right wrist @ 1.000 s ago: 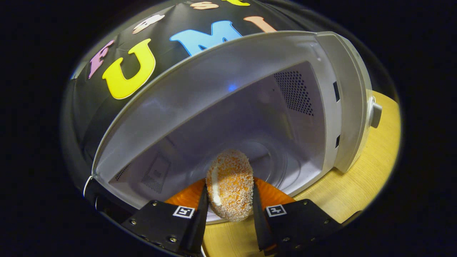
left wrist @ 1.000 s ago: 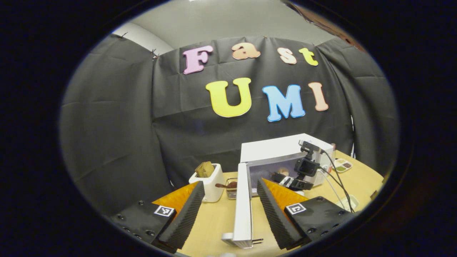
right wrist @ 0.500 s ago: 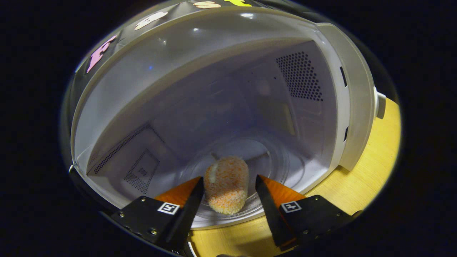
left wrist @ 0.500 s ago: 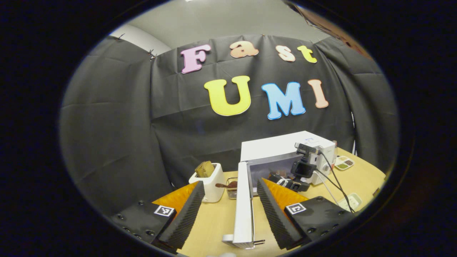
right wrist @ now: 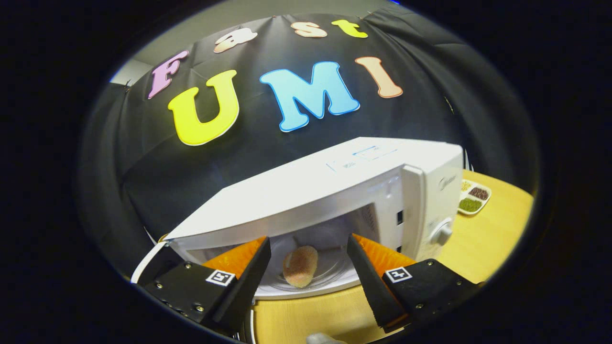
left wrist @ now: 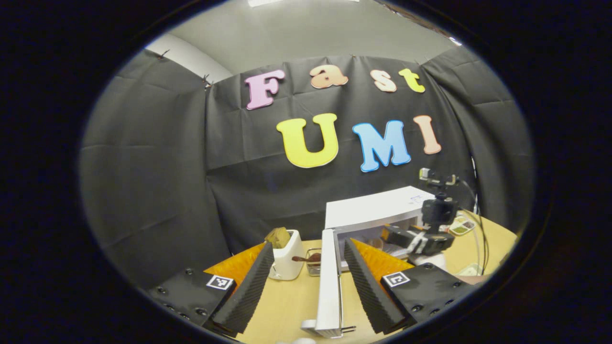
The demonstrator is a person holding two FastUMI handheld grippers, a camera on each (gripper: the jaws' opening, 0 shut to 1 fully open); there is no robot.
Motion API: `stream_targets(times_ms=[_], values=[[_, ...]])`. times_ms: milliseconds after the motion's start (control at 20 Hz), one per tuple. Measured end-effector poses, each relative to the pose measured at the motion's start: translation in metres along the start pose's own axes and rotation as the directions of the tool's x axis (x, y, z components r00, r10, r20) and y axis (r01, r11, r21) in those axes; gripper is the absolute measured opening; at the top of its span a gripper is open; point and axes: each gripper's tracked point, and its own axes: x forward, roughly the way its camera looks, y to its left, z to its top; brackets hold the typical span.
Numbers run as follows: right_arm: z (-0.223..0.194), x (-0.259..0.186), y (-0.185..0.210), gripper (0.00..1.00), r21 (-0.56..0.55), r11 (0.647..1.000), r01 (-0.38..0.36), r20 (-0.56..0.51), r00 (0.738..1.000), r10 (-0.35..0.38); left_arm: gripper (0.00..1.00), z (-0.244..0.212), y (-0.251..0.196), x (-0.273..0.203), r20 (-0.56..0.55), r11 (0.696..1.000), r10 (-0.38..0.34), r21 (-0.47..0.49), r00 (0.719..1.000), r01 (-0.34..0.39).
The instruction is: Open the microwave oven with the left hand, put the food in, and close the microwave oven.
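Black cloth walls off the booth behind a pale wooden table (left wrist: 287, 301) on which a white microwave oven (right wrist: 334, 181) stands with its door (left wrist: 330, 282) swung wide. Nearest in the left gripper view, the left gripper (left wrist: 306, 282) is held low over the table with its fingers spread apart and gripping nothing; the edge-on open door stands up between them, touching neither finger as far as can be told. Beyond it, in front of the oven's mouth, the right gripper (left wrist: 406, 236) with its camera on top hangs above the table, level with the cavity. In the right gripper view that gripper (right wrist: 308, 267) points into the oven from just outside the opening, its fingers parted and empty. Between them, farther in, the food, a crumb-coated croquette (right wrist: 300, 265), lies on the glass turntable (right wrist: 330, 274) inside the cavity, apart from both fingers. On the oven's right front panel a round knob (right wrist: 442, 234) juts out. Left of the door, a white toaster (left wrist: 286, 258) holds a brown slice of bread (left wrist: 278, 236) in its slot, and just beside it a small wire basket (left wrist: 313, 265) holds something dark. Farther right, past the oven, a divided dish (right wrist: 473, 198) carries green and dark fillings in separate compartments.
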Motion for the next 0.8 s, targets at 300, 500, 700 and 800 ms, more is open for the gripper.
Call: stream_targets(times_ms=[300, 500, 700, 800], values=[[0.078, -0.117, -0.048, 0.98, -0.216, 0.976, -0.043, 0.049, 0.997, 0.055, 0.99, -0.020, 0.053, 0.002, -0.017, 0.996, 0.086, 0.035, 0.996, -0.085], [0.095, -0.182, -0.074, 0.98, -0.278, 0.960, -0.038, -0.023, 0.999, 0.033, 0.94, -0.045, 0.086, -0.002, -0.036, 0.991, 0.134, -0.007, 0.990, -0.135], [0.136, -0.224, -0.085, 0.98, -0.317, 0.948, 0.001, 0.015, 1.000, 0.004, 0.98, -0.092, 0.103, -0.019, -0.082, 0.986, 0.161, -0.022, 0.983, -0.164], [0.150, -0.237, -0.079, 0.98, -0.307, 0.952, -0.003, 0.028, 1.000, 0.012, 0.97, -0.125, 0.103, -0.026, -0.120, 0.986, 0.165, -0.005, 0.979, -0.167]])
